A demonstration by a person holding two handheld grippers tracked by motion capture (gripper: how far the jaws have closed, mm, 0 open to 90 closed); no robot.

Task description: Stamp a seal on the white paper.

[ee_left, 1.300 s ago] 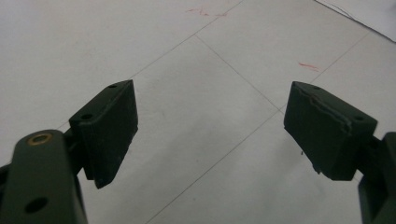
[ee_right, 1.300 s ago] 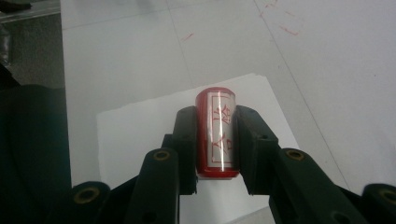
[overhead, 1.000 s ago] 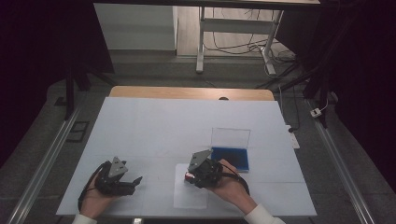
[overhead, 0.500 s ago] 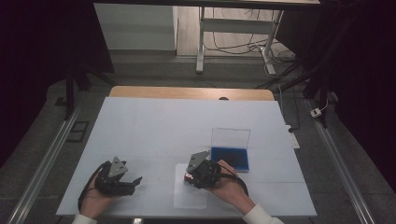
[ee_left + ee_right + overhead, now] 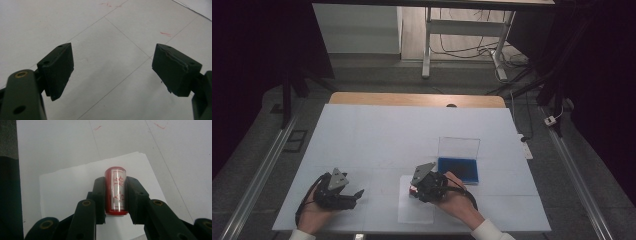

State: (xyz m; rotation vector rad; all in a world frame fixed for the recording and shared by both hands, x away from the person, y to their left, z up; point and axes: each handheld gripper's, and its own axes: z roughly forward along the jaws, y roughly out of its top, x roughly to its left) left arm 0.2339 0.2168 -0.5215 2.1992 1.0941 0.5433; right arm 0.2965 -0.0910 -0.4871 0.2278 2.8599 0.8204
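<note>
One white table — dark room

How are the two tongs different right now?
The left tongs are wide open and hold nothing, while the right tongs are shut on a red stamp. The left tongs sit over the bare table; the right tongs are over a paper sheet. Both are black, and a hand holds each.
</note>
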